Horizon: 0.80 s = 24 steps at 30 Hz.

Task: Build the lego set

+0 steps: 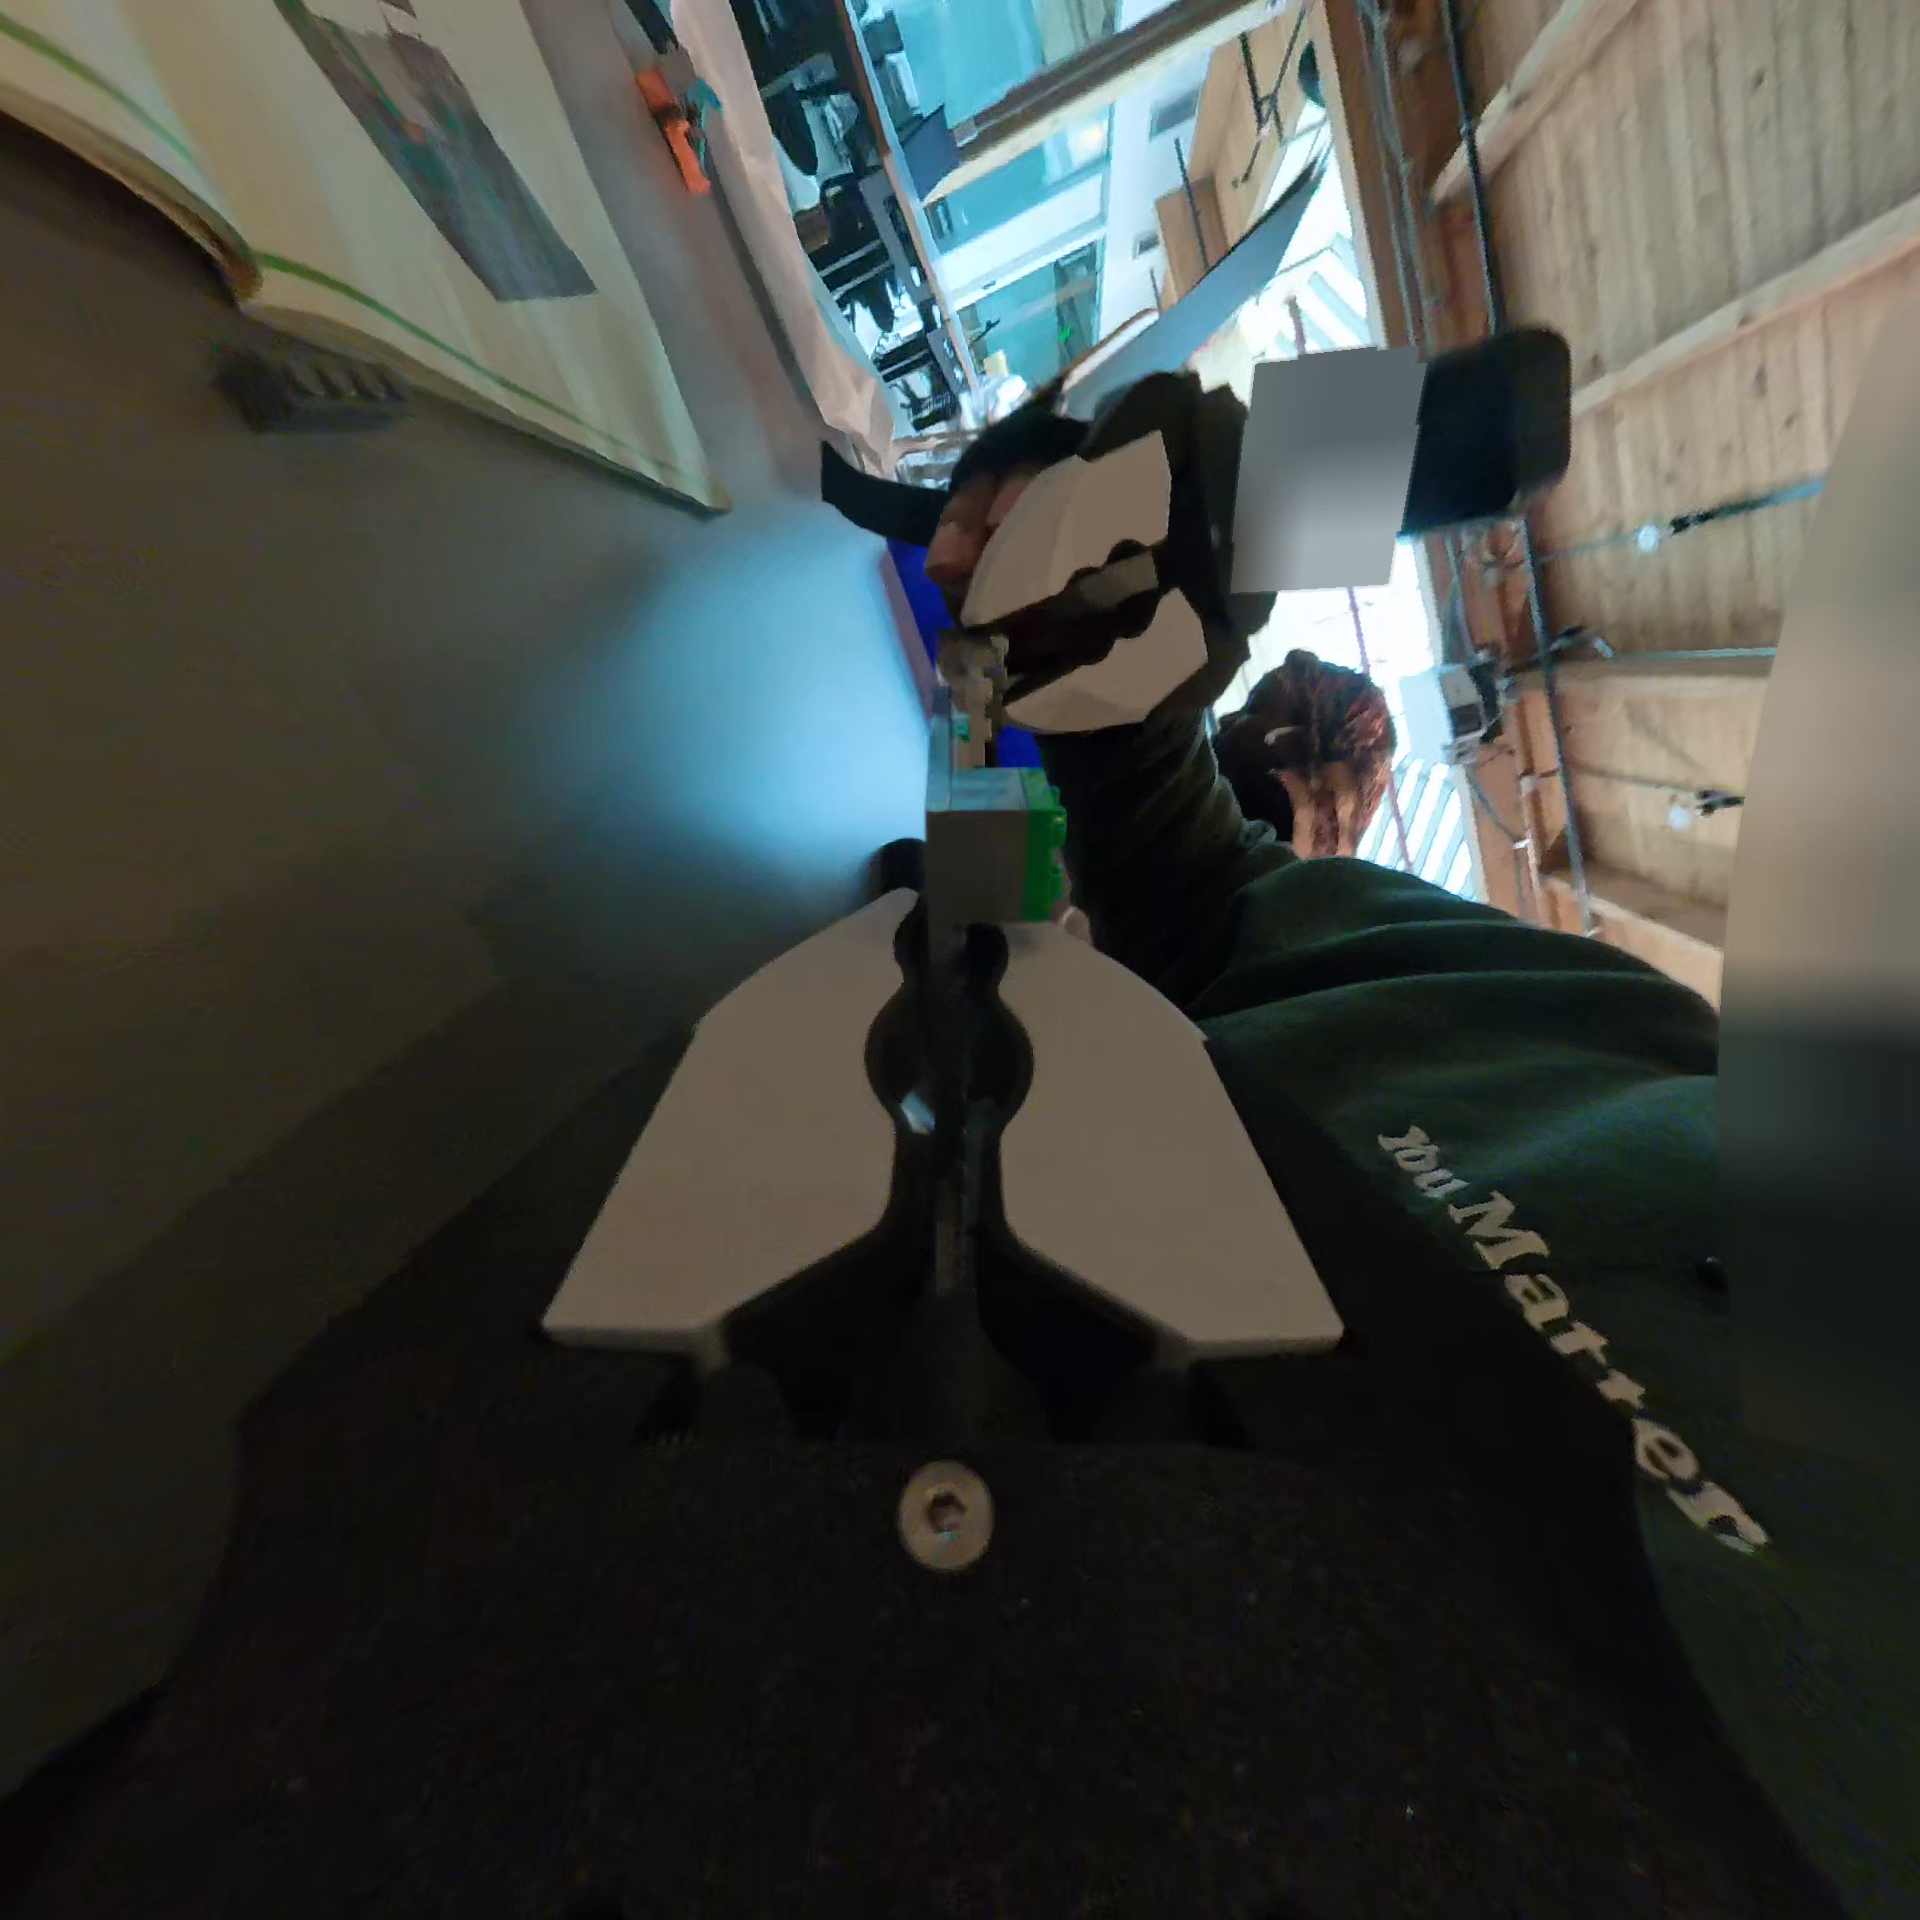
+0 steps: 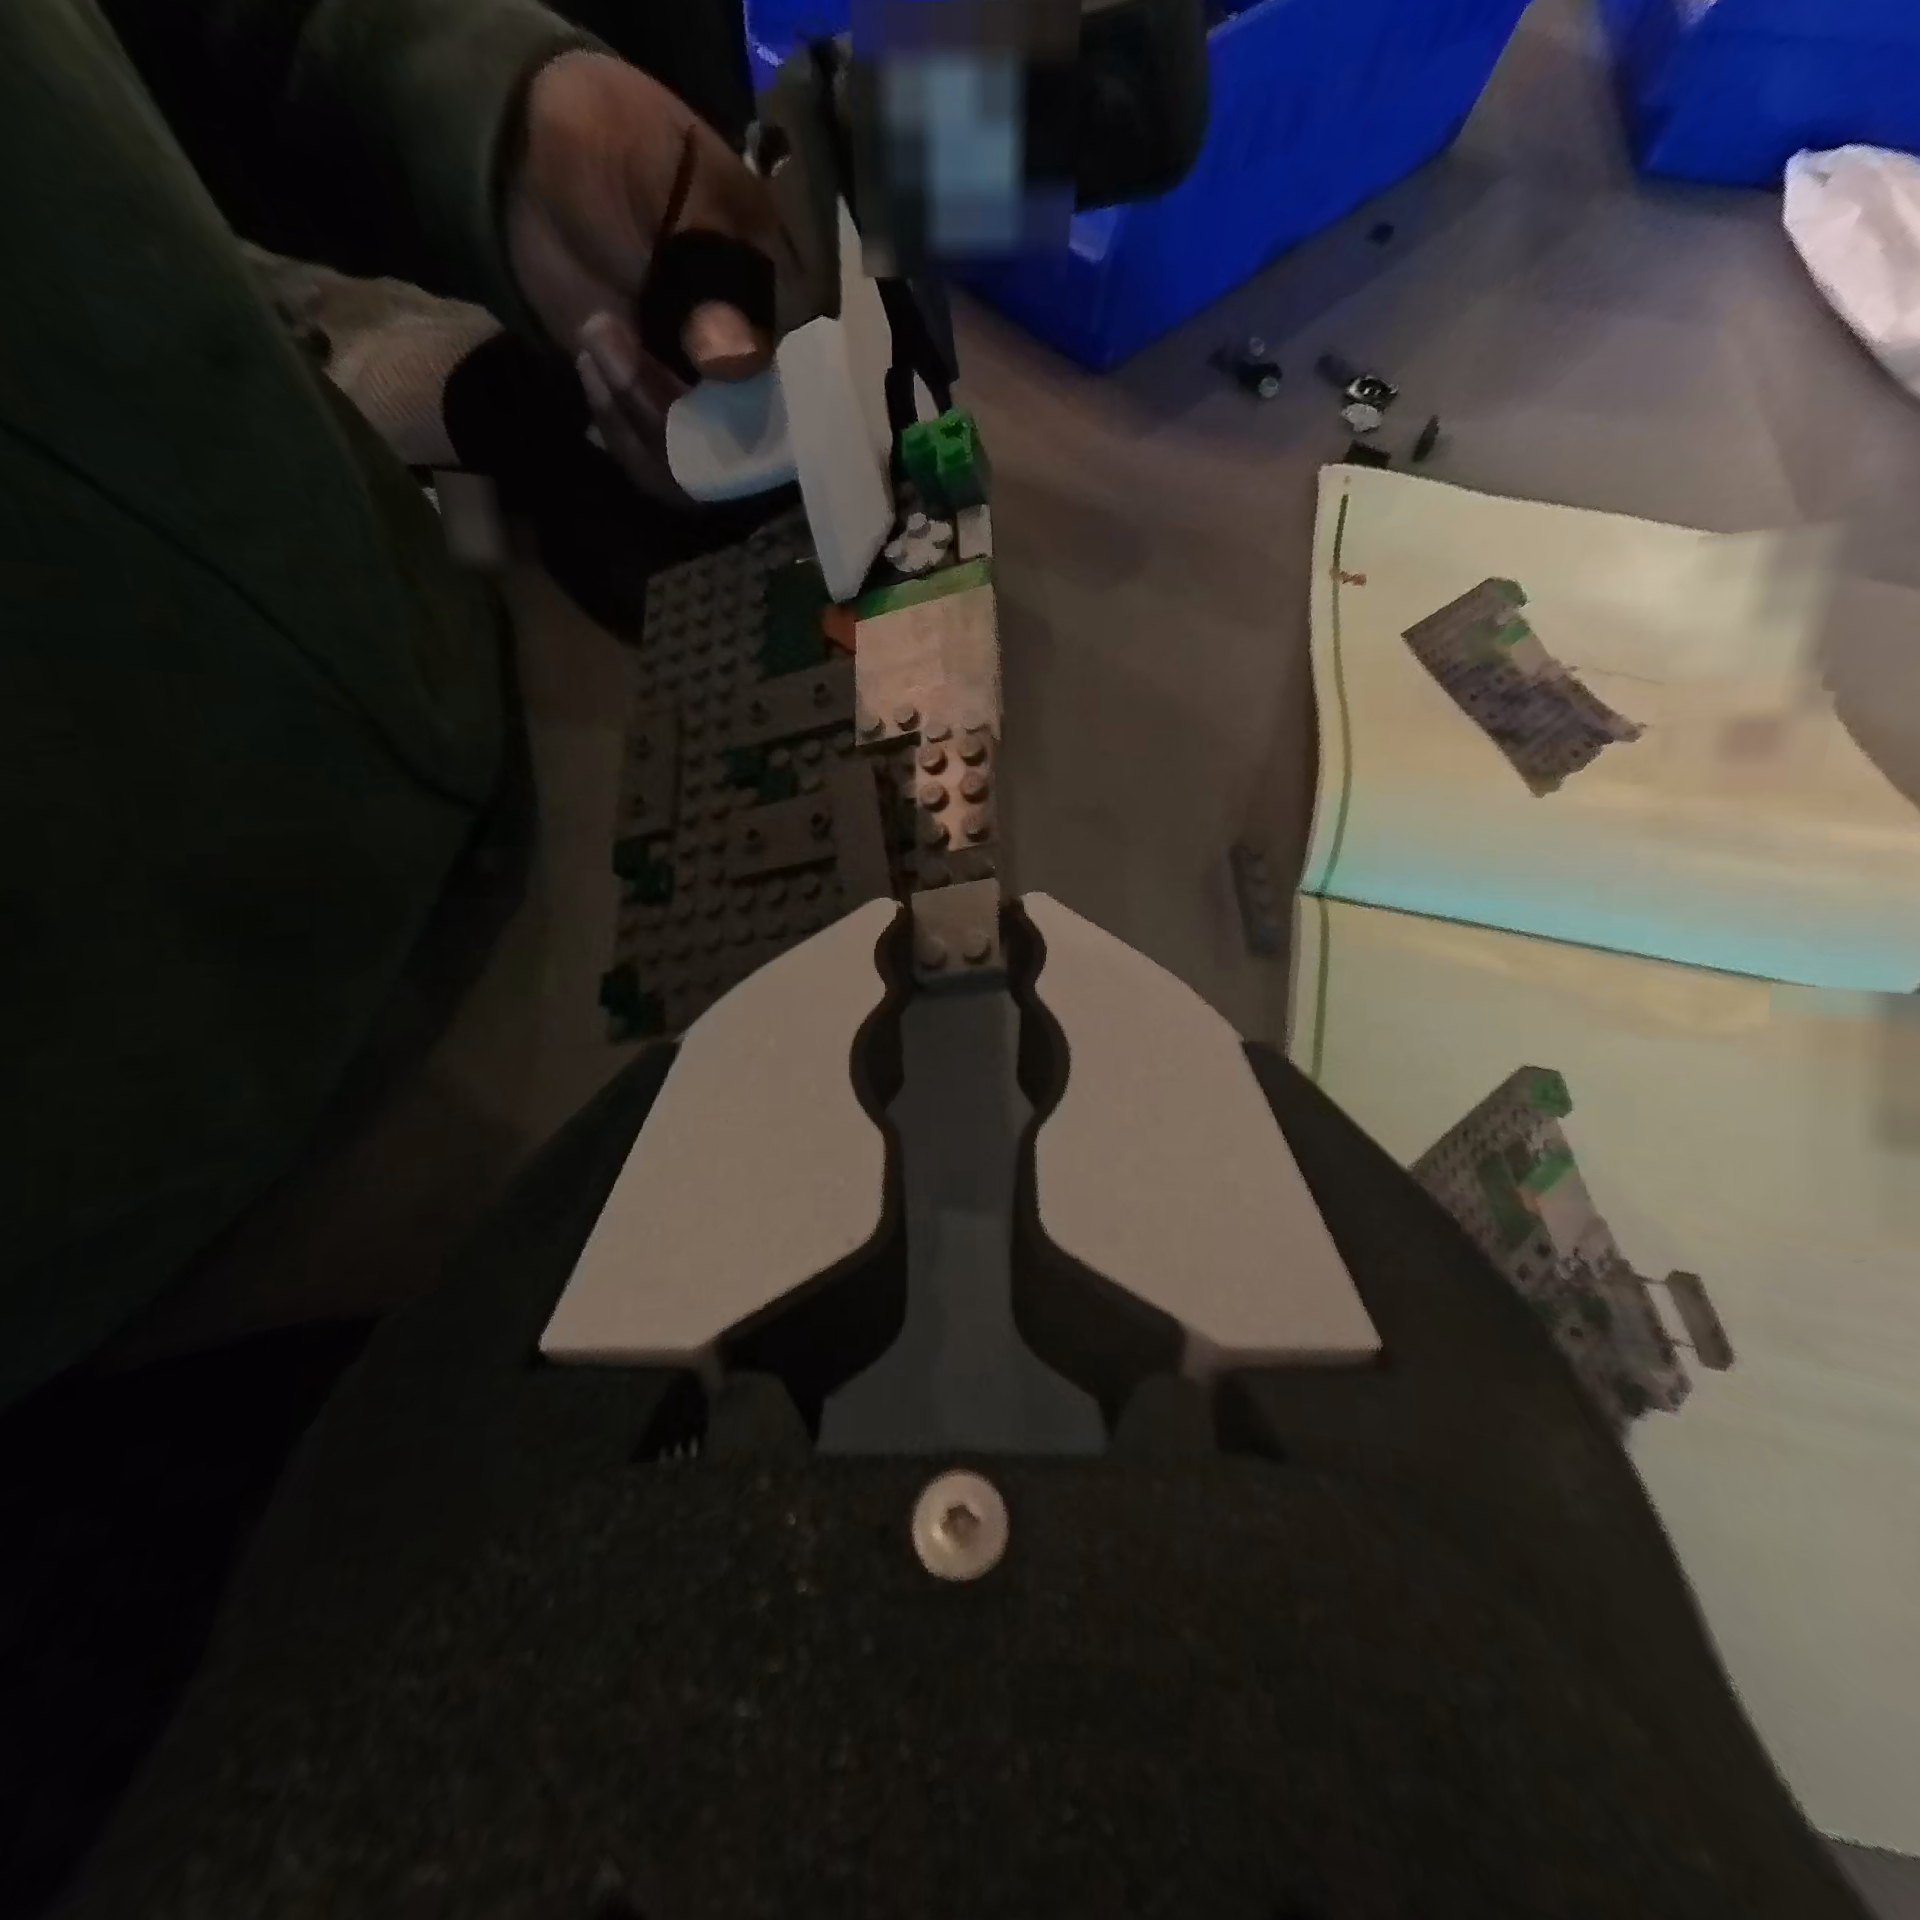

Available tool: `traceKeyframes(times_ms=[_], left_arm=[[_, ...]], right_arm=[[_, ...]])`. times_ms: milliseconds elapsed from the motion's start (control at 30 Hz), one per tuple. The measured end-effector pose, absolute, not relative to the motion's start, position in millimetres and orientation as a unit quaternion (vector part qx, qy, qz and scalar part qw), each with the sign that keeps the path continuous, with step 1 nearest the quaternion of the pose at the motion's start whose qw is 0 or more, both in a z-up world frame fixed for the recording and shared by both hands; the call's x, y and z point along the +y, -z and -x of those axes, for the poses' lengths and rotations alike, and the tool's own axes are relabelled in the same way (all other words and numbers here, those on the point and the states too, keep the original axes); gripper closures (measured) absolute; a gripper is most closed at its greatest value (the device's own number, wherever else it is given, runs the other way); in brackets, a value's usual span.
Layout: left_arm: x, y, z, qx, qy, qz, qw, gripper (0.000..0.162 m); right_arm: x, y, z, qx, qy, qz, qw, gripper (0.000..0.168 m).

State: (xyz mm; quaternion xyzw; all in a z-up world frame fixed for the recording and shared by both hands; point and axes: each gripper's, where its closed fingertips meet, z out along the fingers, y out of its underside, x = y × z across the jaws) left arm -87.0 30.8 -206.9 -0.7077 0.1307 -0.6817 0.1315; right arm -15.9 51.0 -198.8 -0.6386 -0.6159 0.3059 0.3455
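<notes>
Your left gripper [image 1: 961, 925] pinches one end of the lego build [image 2: 831, 748], its jaws closed on the grey and green edge. The build, a dark studded plate with grey and green bricks, is held between both grippers above the table [image 2: 1143, 623]. Your right gripper [image 2: 961, 914] clamps the opposite grey end, jaws closed on it. Right of the build lies the open instruction booklet [image 2: 1558, 831]; beyond the build stands a blue bin [image 2: 1247, 208], with small loose pieces [image 2: 1340, 395] beside it.

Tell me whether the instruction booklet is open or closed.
Open. In the right wrist view the instruction booklet lies flat on the table, two pages spread either side of its fold, each showing a build picture.
</notes>
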Motion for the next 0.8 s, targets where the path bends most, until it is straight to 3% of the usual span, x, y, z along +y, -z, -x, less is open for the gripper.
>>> traceKeyframes(times_ms=[233,433,800], left_arm=[[37,212,91,0.079,0.688,0.714,0.106,0.156],[35,216,91,0.057,0.692,0.715,0.083,0.156],[27,214,88,0.071,0.695,0.712,0.068,0.156]], right_arm=[[38,183,24,-0.671,-0.206,0.600,0.384,0.152],[29,212,37,-0.729,-0.119,0.562,0.372,0.152],[34,211,38,-0.739,-0.105,0.554,0.369,0.160]])
